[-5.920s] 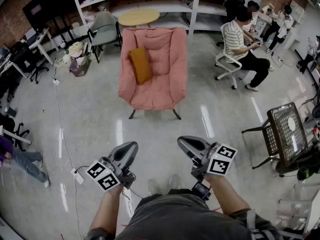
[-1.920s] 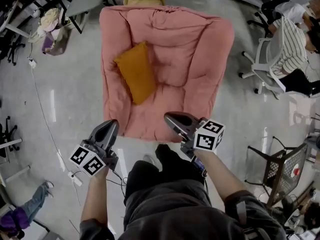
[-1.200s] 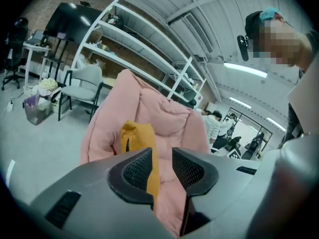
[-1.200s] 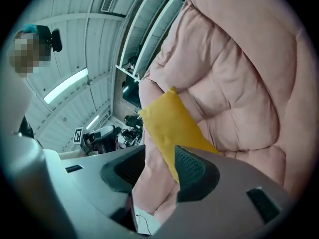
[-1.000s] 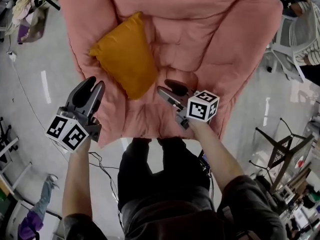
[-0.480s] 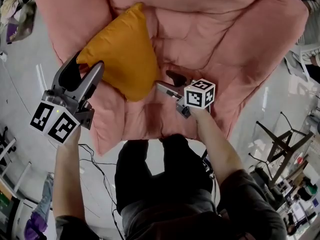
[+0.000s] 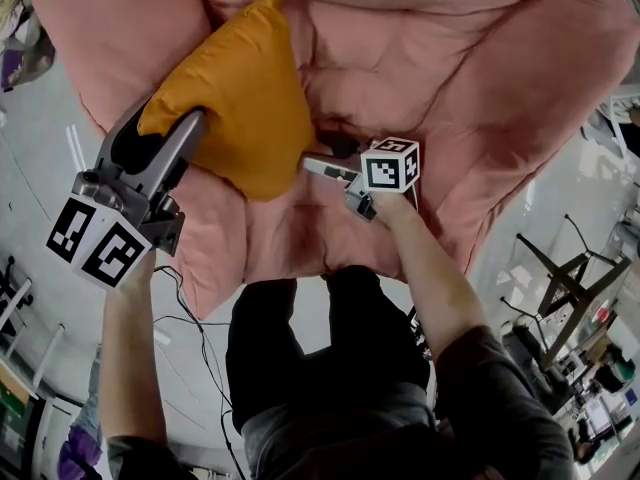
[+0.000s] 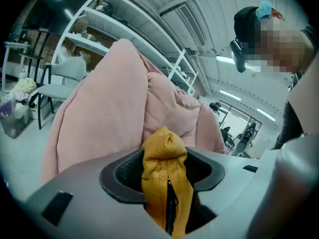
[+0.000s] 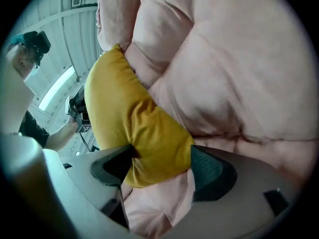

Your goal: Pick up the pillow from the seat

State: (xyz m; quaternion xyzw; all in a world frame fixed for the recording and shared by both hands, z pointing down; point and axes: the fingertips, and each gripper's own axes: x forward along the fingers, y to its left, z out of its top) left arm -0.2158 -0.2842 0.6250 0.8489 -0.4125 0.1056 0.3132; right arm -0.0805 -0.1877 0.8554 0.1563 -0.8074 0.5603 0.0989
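Half a second ago the left gripper (image 7: 162,130) was only arriving at the orange pillow (image 7: 240,98). Now the pillow's left corner sits between its jaws, and the left gripper view shows them squeezed together on the zippered seam. The right gripper (image 7: 322,155) has slid in from the centre of the frame. Its jaws stand apart, straddling the pillow's lower corner without yet pinching it. So the grasp looks half made: one side is secured and the other is probably about to close before any lift. The pillow lies against the pink armchair (image 7: 470,78), upper left of centre. Both forearms reach up and forward from the bottom of the frame, the left one stretched out further.
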